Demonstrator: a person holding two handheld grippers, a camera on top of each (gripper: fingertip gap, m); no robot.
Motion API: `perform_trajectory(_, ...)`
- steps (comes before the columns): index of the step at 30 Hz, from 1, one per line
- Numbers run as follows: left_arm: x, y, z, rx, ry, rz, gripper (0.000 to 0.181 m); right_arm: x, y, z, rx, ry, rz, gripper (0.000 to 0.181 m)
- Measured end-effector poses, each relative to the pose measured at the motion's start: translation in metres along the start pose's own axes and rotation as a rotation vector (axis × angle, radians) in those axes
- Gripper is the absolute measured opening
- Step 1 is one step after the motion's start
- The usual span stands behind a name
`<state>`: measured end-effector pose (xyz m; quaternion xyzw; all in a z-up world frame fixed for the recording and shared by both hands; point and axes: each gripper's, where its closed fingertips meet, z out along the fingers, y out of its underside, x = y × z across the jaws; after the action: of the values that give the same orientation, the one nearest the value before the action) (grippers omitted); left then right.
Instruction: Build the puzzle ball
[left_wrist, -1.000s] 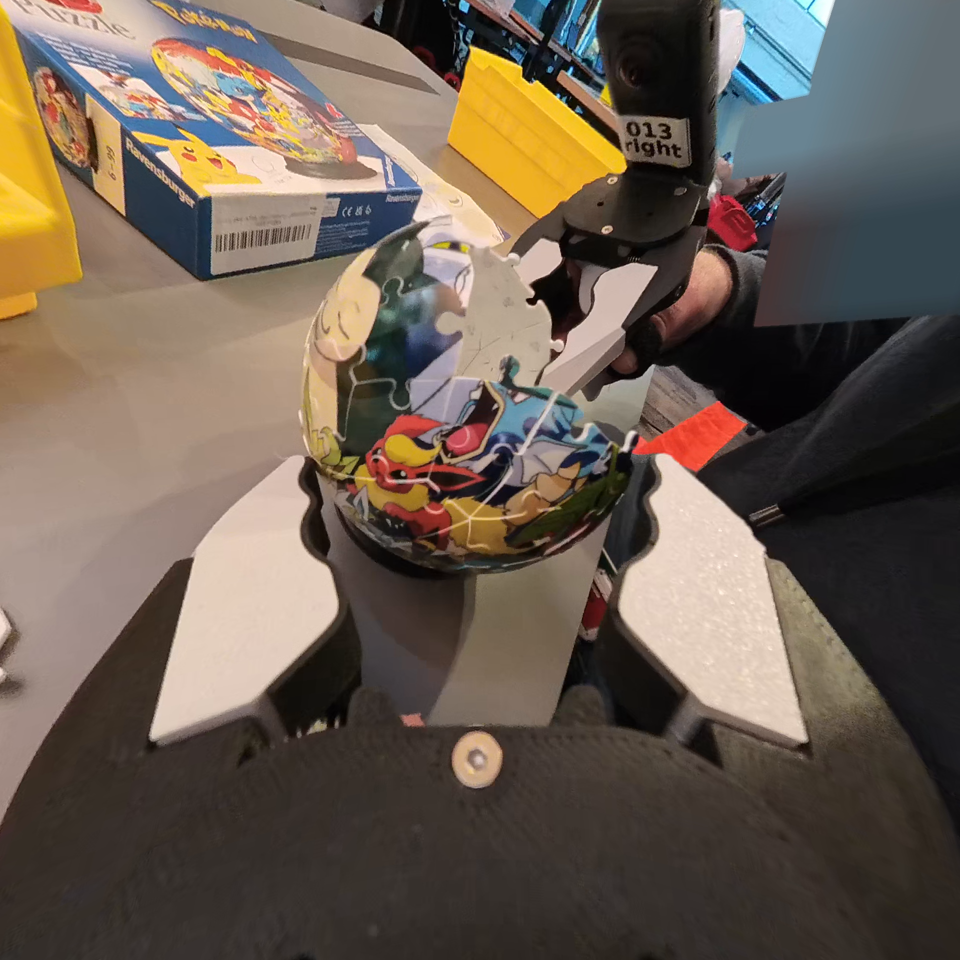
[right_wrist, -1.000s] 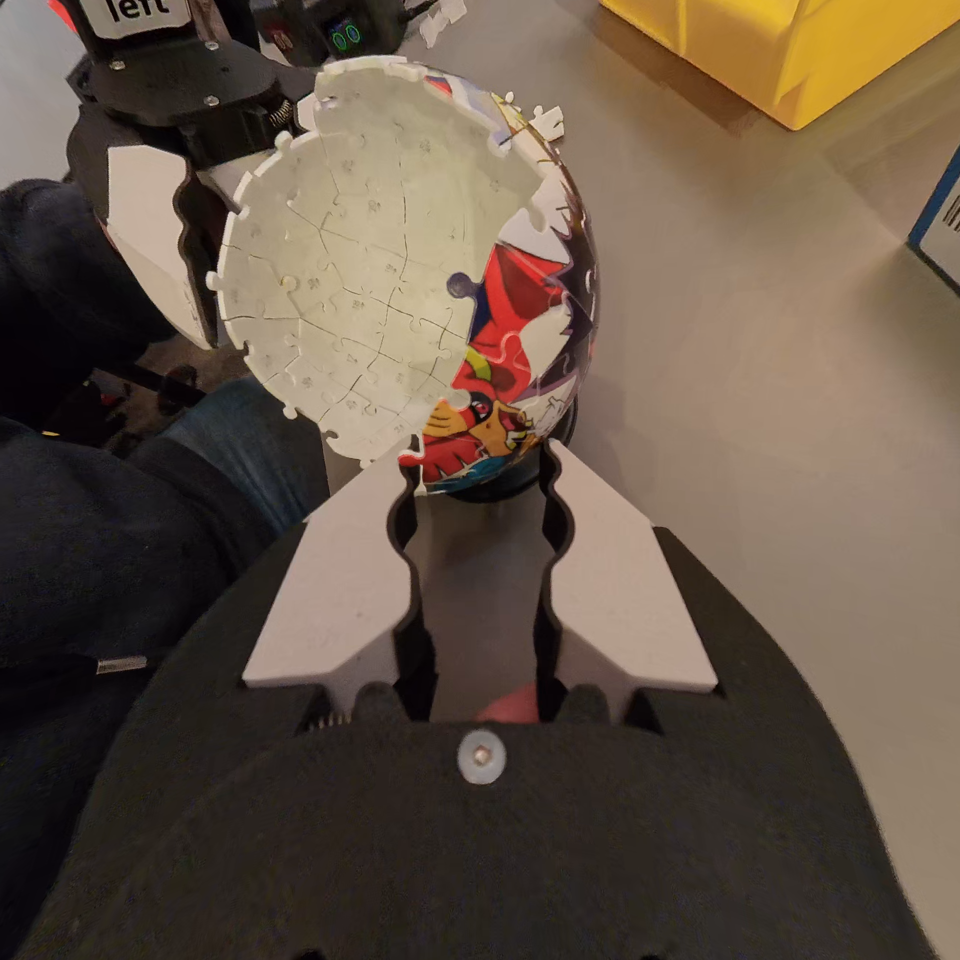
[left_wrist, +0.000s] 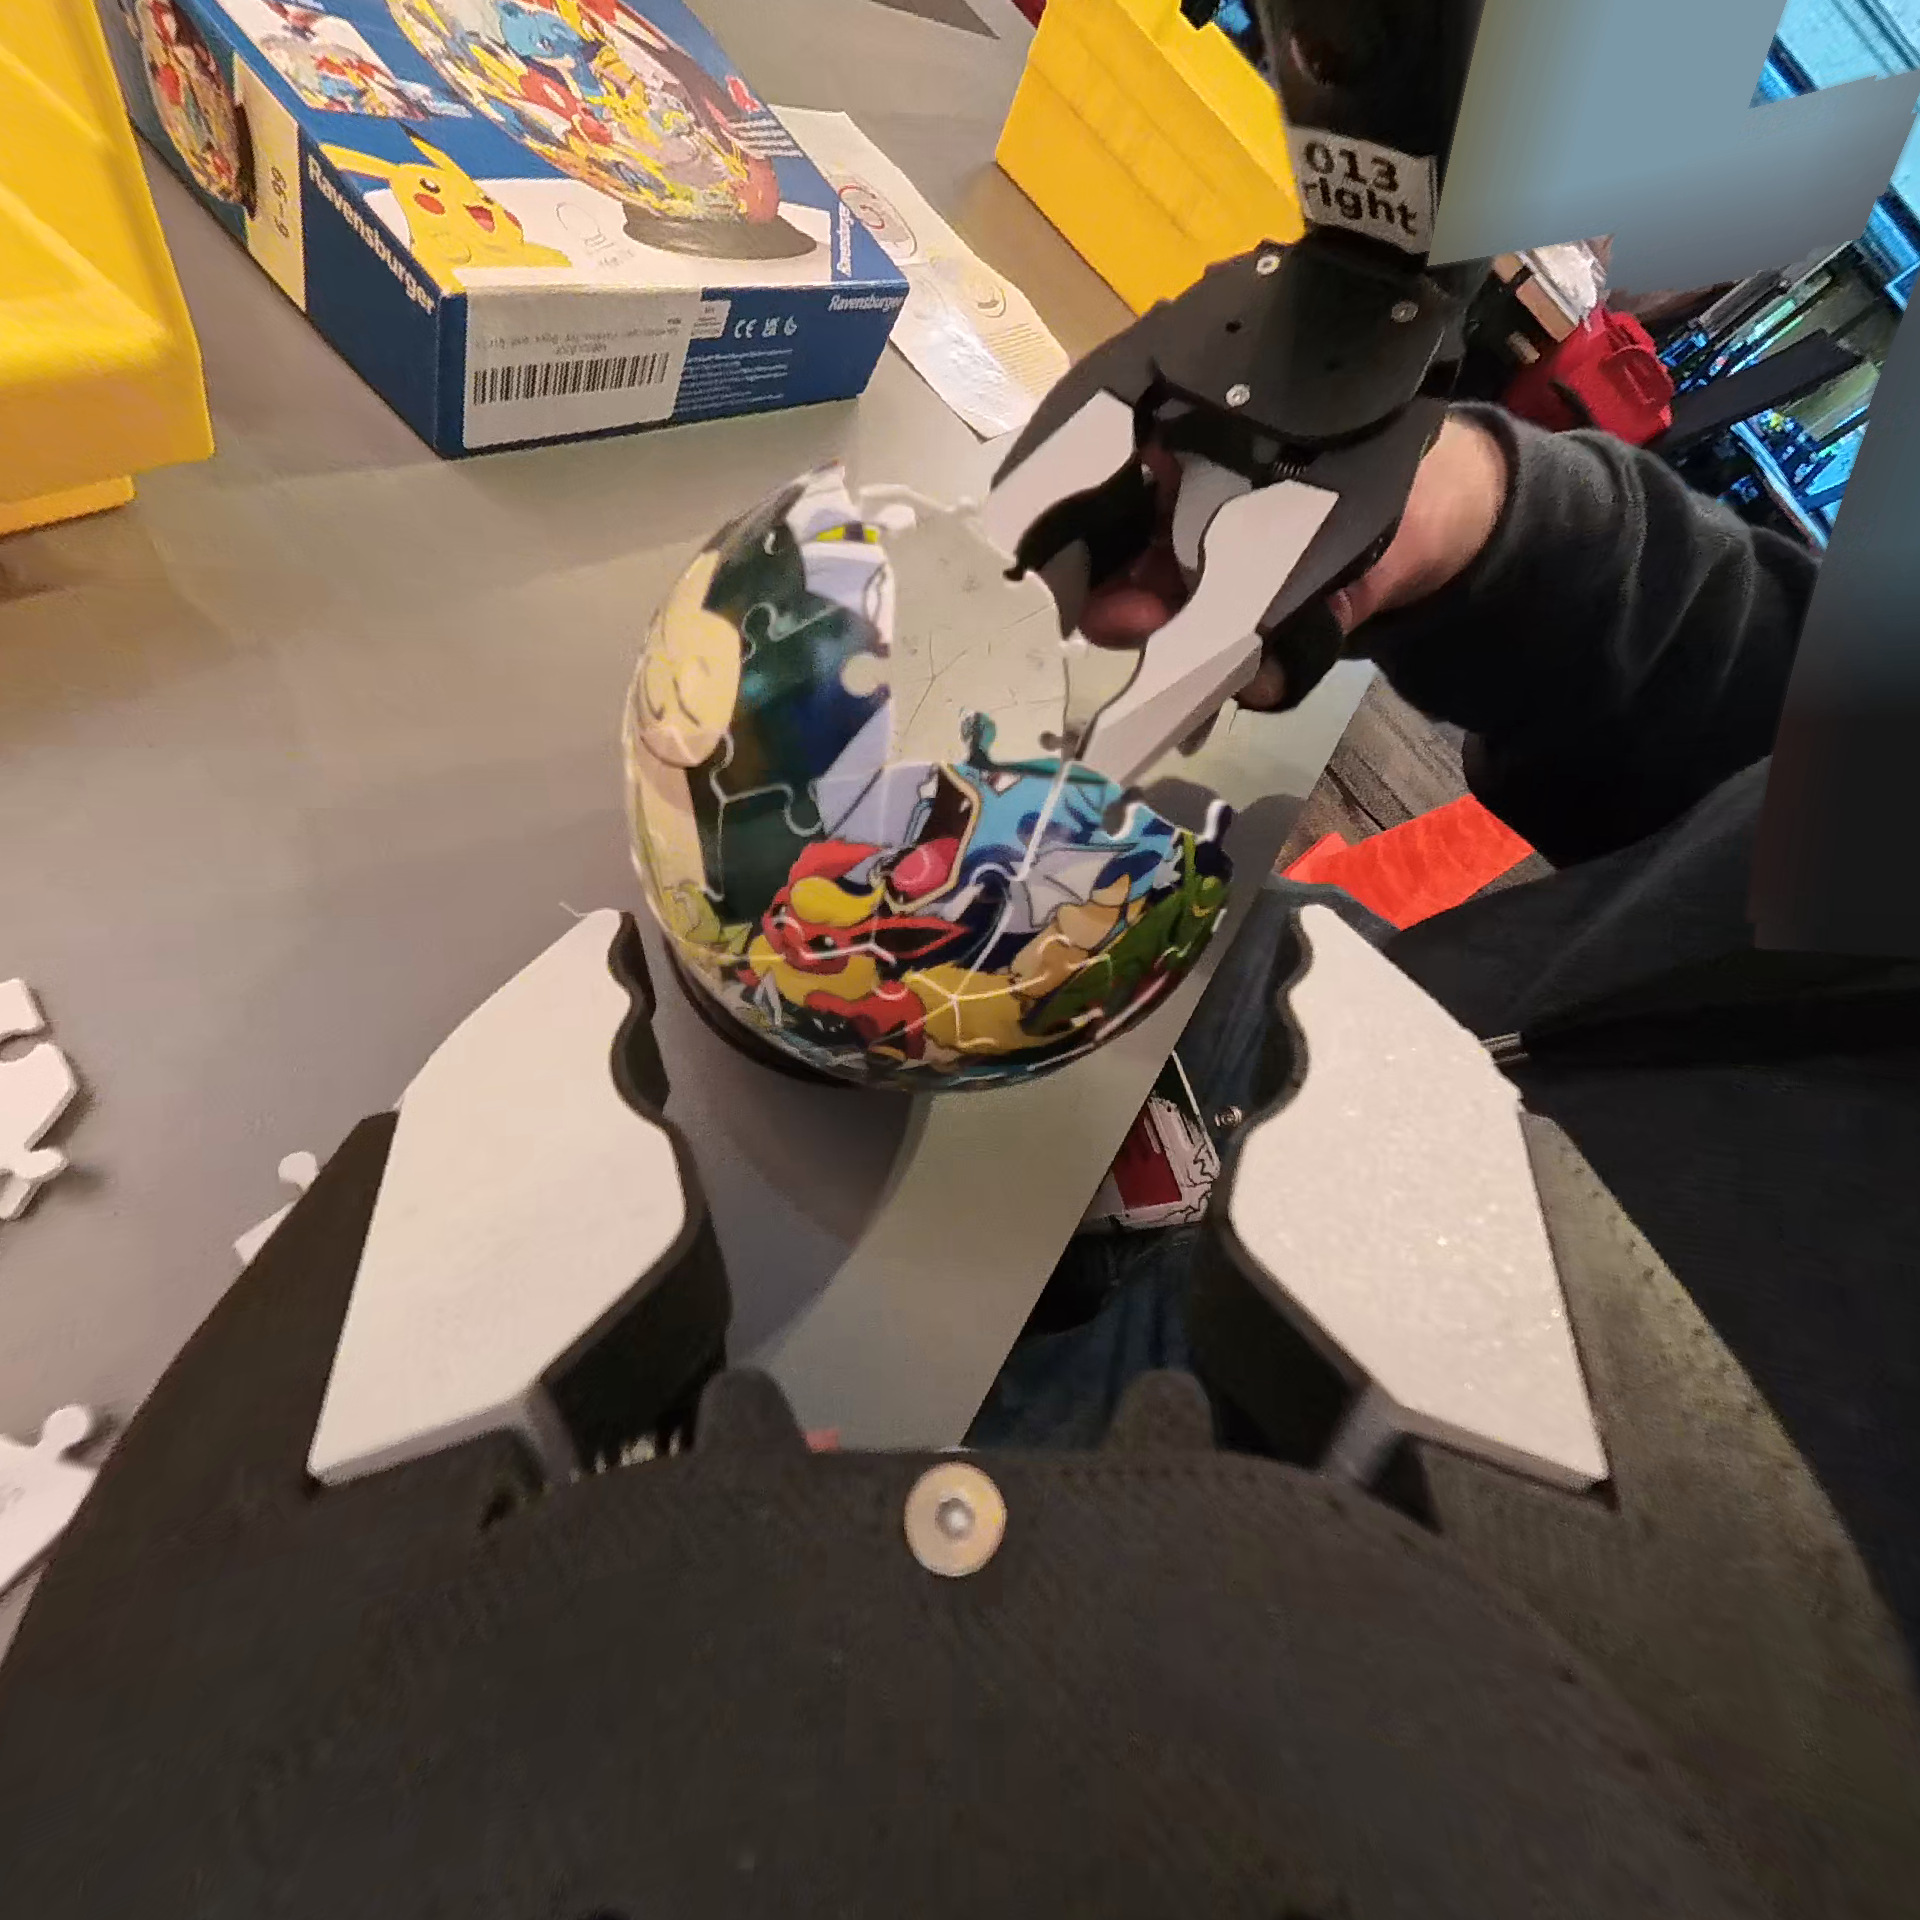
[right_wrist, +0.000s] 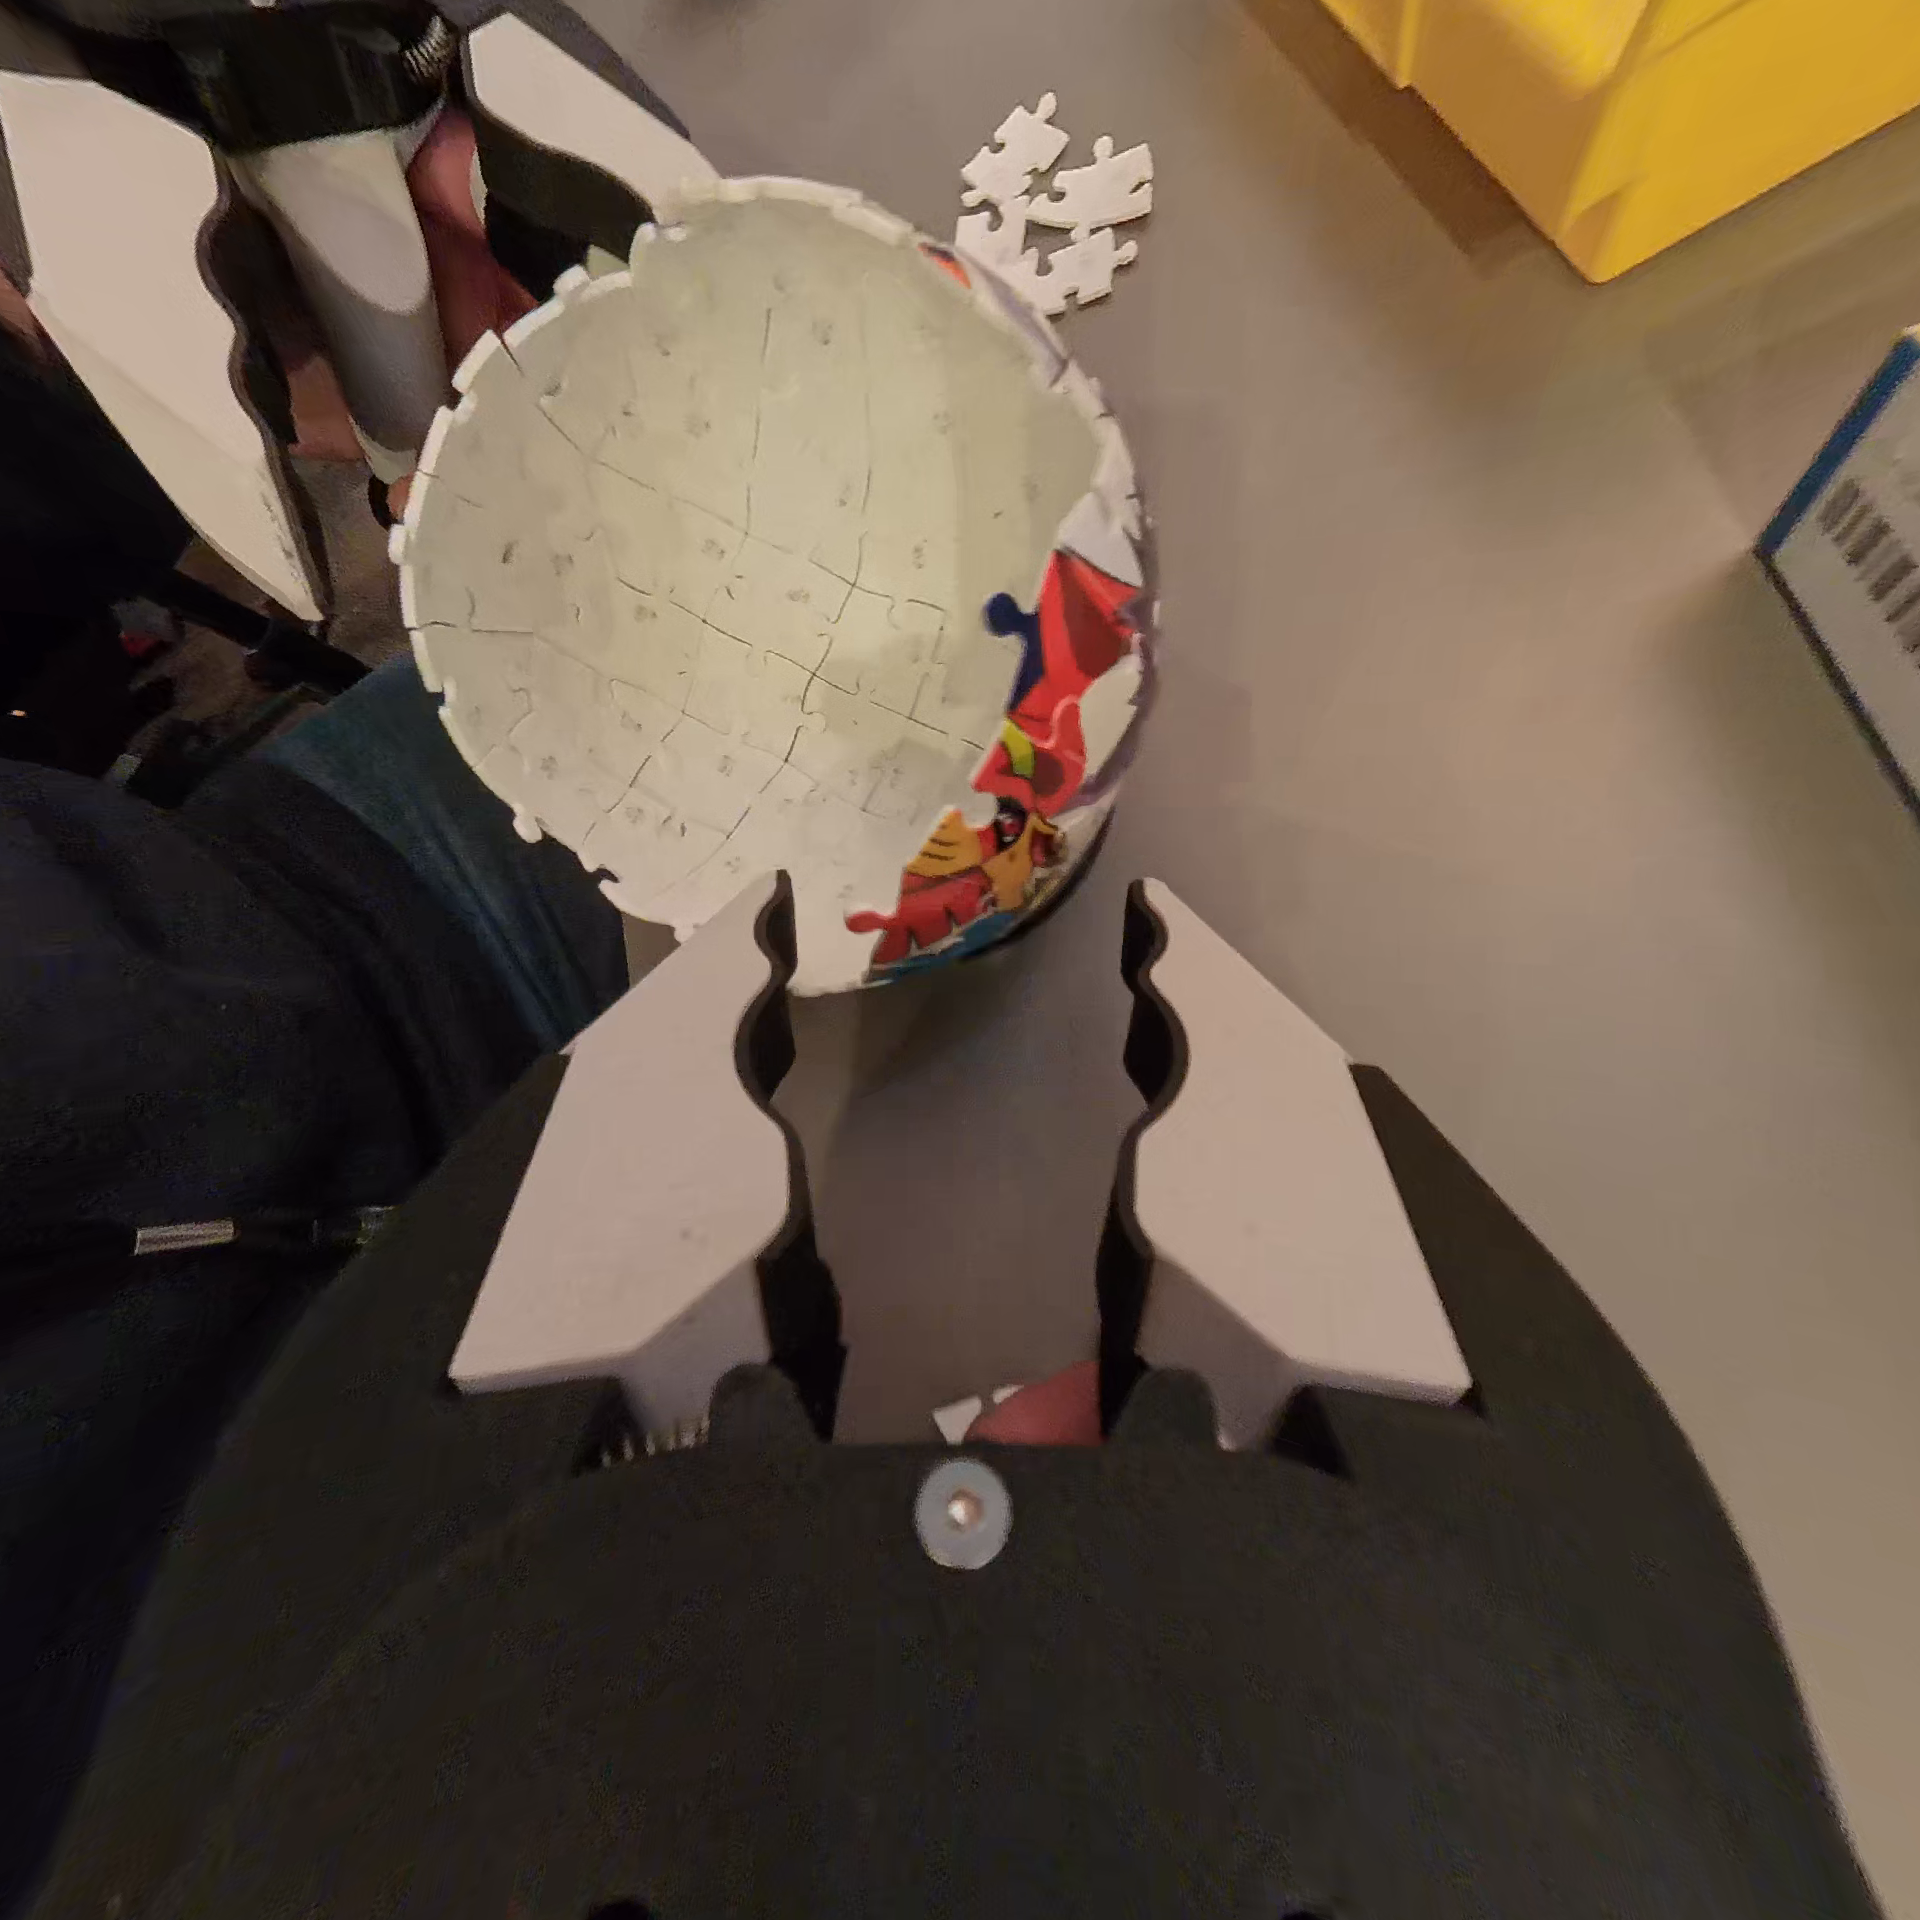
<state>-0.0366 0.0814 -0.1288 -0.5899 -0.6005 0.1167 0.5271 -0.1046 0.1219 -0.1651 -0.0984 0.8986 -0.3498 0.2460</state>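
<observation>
The half-built ball (left_wrist: 925, 821) is seated on its stand at the desk's (left_wrist: 312, 727) near edge, open side exposed for fitting. Both grippers, left (left_wrist: 956, 935) and right (right_wrist: 956, 904), are held beside it, jaws spread, empty. Loose pieces (right_wrist: 1060, 197) lie just beyond.

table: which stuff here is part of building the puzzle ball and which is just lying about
Part of the job:
- puzzle ball, half built, open shell
- black stand under it
- loose white pieces
- left gripper and right gripper, both open

Lying about:
- puzzle box
- leaflet
- yellow bins
</observation>
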Motion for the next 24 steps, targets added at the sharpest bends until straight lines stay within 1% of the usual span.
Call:
perform_trajectory(3,-0.001,0.004,0.002,0.004,0.003,-0.008,0.112,0.005,-0.009,-0.015,0.01,0.033,-0.023,0.062)
perform_trajectory(6,-0.004,0.013,0.003,0.008,-0.003,-0.009,0.114,0.006,-0.025,-0.029,0.024,0.069,-0.075,0.06)
perform_trajectory(9,-0.007,0.022,0.006,0.016,-0.017,0.02,0.115,-0.002,-0.04,-0.03,0.017,0.056,-0.102,0.058)
perform_trajectory(11,-0.012,0.033,0.012,-0.022,-0.05,0.063,0.116,-0.002,-0.038,-0.022,-0.046,0.066,-0.13,0.057)
perform_trajectory(13,-0.014,0.034,0.017,-0.035,-0.081,0.124,0.115,0.002,-0.037,-0.014,-0.083,0.096,-0.149,0.052)
perform_trajectory(14,-0.013,0.033,0.02,-0.033,-0.081,0.136,0.115,0.0,-0.035,-0.011,-0.097,0.086,-0.149,0.052)
perform_trajectory(17,-0.008,0.029,0.024,-0.005,-0.055,0.115,0.109,0.0,-0.033,-0.008,-0.108,0.086,-0.154,0.053)
perform_trajectory(19,-0.007,0.027,0.026,0.007,-0.063,0.123,0.109,0.002,-0.031,-0.008,-0.114,0.084,-0.148,0.051)
perform_trajectory(22,-0.006,0.026,0.027,0.005,-0.069,0.124,0.109,0.005,-0.027,-0.007,-0.115,0.065,-0.119,0.052)
perform_trajectory(24,-0.004,0.021,0.027,0.021,-0.077,0.125,0.109,0.007,-0.024,-0.005,-0.113,0.04,-0.093,0.053)
